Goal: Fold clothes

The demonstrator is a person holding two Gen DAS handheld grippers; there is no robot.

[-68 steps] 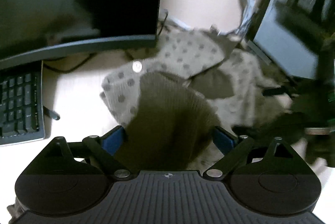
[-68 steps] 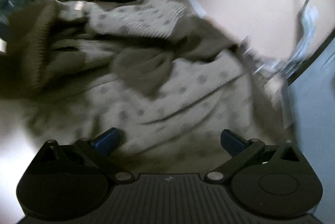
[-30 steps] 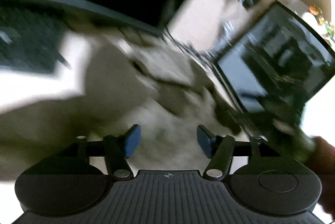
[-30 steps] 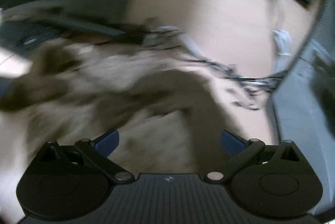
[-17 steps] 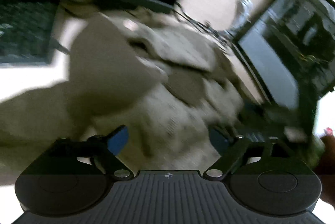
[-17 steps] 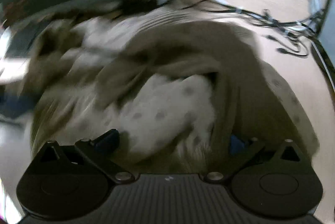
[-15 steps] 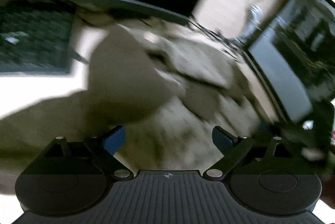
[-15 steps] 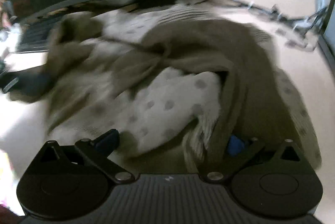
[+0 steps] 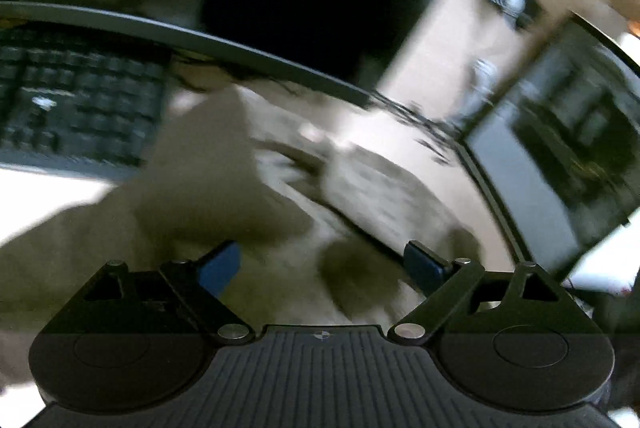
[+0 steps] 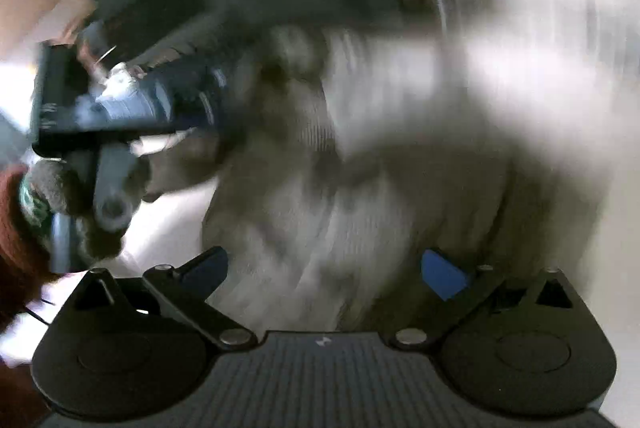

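Left tool [image 9: 320, 264] spread wide with nothing pinched, pads clear above the brown and dotted garment [image 9: 360, 188] heaped on the surface [image 9: 48, 188] at twelve o'clock; right tool [image 10: 324, 268] likewise spread, empty, over the same blurred knit [image 10: 320, 208]. Folding judged barely under way: cloth bunched and overlapped, no flat panel or clean crease visible, sleeves and body left to lay out. Hemmed in by keyboard [image 9: 76, 108] at ten o'clock, monitor edge [image 9: 200, 40] at twelve, laptop [image 9: 560, 168] at two; open room only nearest the tools.
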